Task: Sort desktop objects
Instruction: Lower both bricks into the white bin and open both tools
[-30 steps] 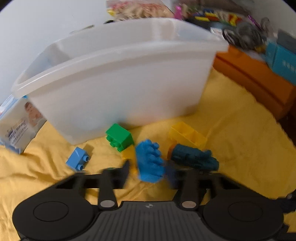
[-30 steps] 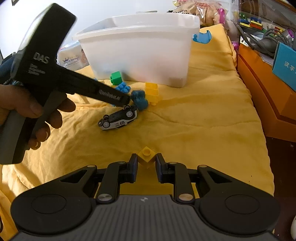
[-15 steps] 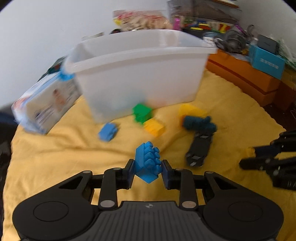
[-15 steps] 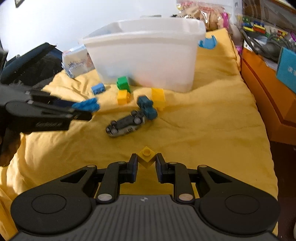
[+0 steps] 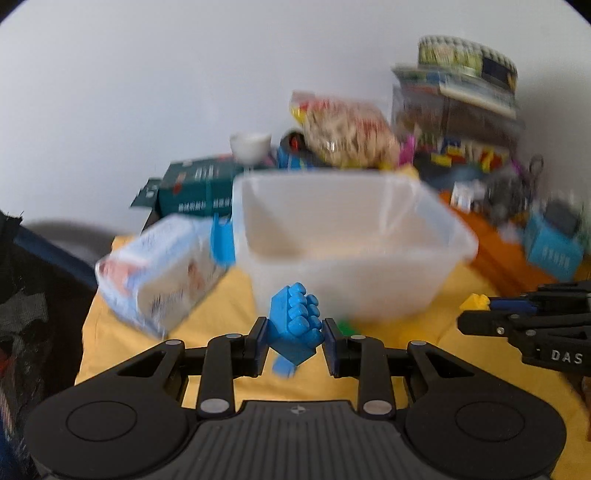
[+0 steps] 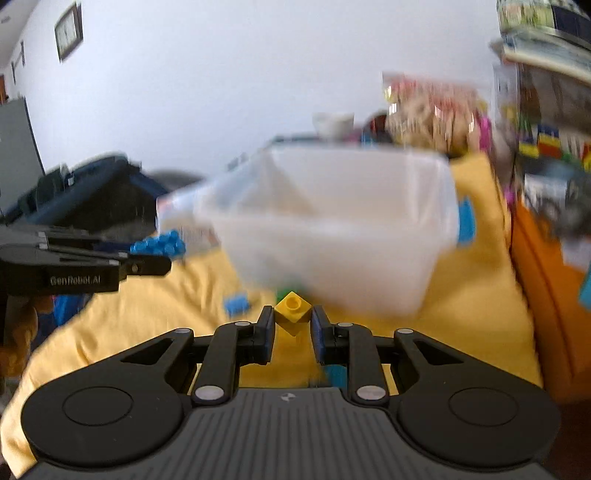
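A yellow cloth (image 6: 476, 295) is spread over the surface, and a white plastic bin (image 5: 351, 236) is set on it before a plain pale wall (image 5: 147, 74). A blue brick (image 5: 295, 326) is pinched by the left gripper (image 5: 294, 341) in front of the bin. A small yellow brick (image 6: 292, 308) is clamped by the right gripper (image 6: 293, 326). A wipes pack (image 5: 159, 269) is seen left of the bin, an orange ledge (image 6: 543, 273) to the right, and a snack bag (image 5: 343, 133) and blurred clutter behind.

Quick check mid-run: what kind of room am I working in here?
Probably a lived-in home room, maybe a bedroom or playroom, not a lab. The work surface is a quilted yellow cloth with loose toy bricks, a framed picture hangs on the wall, and snack bags and boxes crowd the back.
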{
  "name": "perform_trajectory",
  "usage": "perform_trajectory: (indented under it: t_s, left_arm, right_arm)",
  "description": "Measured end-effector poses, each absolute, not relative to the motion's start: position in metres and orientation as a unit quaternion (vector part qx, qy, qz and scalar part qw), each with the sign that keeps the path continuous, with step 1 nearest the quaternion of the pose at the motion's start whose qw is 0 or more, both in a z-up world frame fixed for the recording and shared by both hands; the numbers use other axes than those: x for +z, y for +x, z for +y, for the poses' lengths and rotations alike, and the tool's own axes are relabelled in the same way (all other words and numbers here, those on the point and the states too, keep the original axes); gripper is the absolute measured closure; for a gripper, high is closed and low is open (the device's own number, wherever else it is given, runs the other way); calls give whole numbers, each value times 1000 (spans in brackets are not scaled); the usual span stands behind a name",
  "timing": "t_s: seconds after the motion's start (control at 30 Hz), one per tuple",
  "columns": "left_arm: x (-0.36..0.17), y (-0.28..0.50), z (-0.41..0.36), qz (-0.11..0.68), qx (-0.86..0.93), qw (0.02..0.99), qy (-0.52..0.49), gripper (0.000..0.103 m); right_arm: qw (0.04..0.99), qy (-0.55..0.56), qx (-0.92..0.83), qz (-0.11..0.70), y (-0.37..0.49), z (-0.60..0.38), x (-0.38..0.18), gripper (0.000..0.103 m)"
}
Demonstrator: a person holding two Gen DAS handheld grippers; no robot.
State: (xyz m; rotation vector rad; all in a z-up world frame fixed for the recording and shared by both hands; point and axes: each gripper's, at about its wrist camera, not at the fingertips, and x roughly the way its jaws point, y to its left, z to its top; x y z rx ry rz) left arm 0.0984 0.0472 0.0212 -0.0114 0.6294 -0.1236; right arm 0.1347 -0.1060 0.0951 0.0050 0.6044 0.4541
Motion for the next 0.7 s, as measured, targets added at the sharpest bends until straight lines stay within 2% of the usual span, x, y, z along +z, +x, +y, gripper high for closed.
perform_trajectory:
  t_s: [0.33,0.57,0.6,0.63,0.7]
  left_arm:
    - [68,164,44,290,-69,954,-4,69]
    - [65,211,37,312,-66,948,-4,68]
    - [63,215,37,312,-67,948,-4,65]
    - [60,219,36,316,-64,947,0,52]
    - [56,222,36,317,-47,947,2,49]
  right_arm:
    - [938,-2,203,282,204,-112,136,79]
    - [932,-27,194,303,242,-101,129,80]
    - [932,-25,192,307,246,-101,128,80]
    - [932,-26,189,308,250,-100,126,79]
    - [930,-45,189,311,257,-94,122,80]
